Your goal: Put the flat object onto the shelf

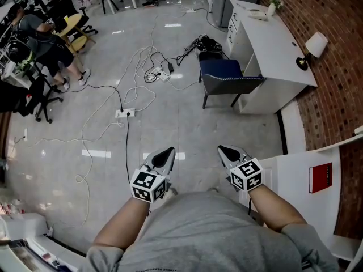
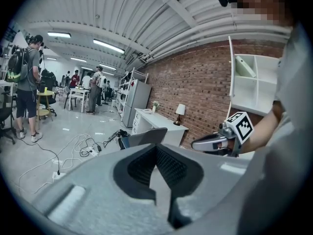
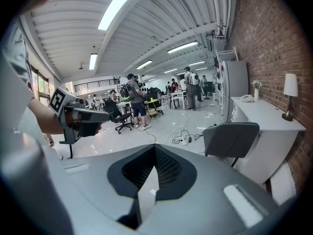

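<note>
Holds left gripper (image 1: 168,153) & right gripper (image 1: 226,151) closed, empty, side by side above floor (image 1: 187,129). Has red flat obj. (image 1: 320,178) lying on white shelf (image 1: 292,177), near right gripper.

- white shelf (image 1: 295,186) cut off by the head view's right edge;
- print on the red flat object (image 1: 320,178) too small to read;
- distant people (image 2: 93,84) too small to make out

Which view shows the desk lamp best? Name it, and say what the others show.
The right gripper view: the lamp stands side-on, white shade and dark base both plain. The head view looks down on it, foreshortened; the left gripper view shows it small and far off.
</note>
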Tool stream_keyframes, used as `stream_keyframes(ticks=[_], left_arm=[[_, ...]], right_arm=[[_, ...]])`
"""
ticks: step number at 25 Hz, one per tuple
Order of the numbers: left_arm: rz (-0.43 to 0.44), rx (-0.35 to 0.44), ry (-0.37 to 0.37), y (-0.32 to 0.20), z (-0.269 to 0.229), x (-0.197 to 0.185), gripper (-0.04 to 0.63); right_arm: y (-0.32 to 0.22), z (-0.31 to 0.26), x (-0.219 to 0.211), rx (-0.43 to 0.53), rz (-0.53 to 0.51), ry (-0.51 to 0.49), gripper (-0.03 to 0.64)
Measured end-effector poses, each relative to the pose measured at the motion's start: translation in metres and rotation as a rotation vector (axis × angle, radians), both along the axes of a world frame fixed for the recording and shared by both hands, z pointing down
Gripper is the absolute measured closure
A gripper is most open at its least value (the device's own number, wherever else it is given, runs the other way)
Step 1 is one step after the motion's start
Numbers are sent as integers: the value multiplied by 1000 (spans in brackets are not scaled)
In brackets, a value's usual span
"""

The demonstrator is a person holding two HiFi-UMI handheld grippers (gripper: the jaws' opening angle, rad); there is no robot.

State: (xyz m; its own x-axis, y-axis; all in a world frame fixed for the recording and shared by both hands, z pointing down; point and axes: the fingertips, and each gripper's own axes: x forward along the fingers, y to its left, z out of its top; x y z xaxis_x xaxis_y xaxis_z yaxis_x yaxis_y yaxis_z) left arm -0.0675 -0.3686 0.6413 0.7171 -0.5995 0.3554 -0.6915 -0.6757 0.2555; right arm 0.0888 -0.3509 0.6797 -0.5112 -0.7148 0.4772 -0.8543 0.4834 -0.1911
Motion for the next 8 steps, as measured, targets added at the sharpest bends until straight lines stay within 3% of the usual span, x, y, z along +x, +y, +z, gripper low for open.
stream_keyframes(ticks=[8], left_arm=[[3, 1, 3, 1, 1, -4, 597]], right_arm=[[1, 0, -3, 4, 3, 3, 609]])
